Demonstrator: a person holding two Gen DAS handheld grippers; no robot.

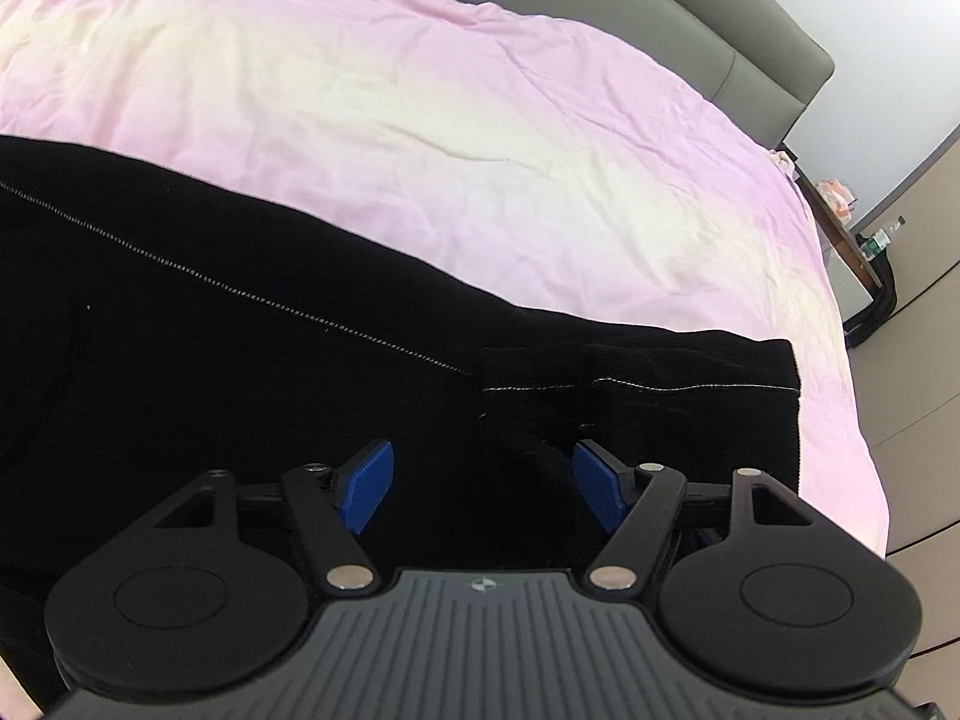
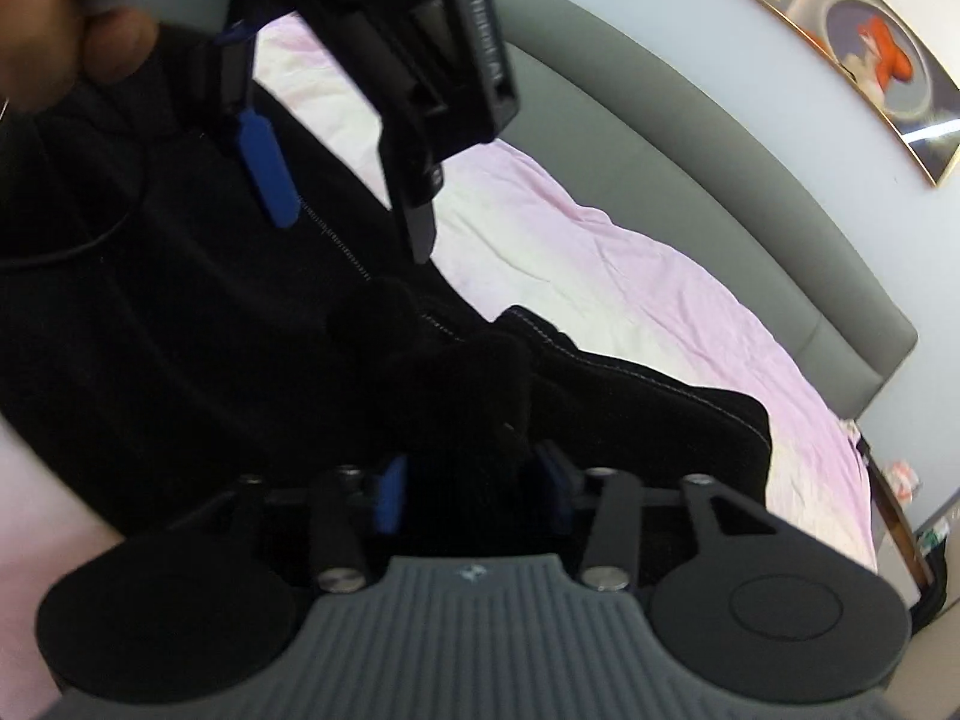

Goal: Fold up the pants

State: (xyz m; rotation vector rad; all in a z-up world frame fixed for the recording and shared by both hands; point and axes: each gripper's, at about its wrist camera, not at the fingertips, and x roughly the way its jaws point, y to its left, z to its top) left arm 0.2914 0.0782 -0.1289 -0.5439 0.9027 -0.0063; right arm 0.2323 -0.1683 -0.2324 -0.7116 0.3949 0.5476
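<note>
The black pants (image 1: 252, 324) lay across the lower half of the frame on the pink bed sheet (image 1: 420, 108), whose upper part stayed open up to the grey headboard (image 1: 750, 54). The left hand-held gripper (image 1: 480, 483) hovered wide above the waistband. The right hand-held gripper (image 2: 474, 489) stood part-open around bunched fabric.

A bed (image 1: 774, 75) with a grey padded headboard (image 2: 690, 174) carried everything. A wrinkled pink sheet (image 1: 372, 120) covered its top, paler toward the middle. Black pants (image 1: 210, 312) with a line of light stitching lay spread flat on the sheet along the near side, 1 hemmed end reaching close to the bed's right edge.
</note>
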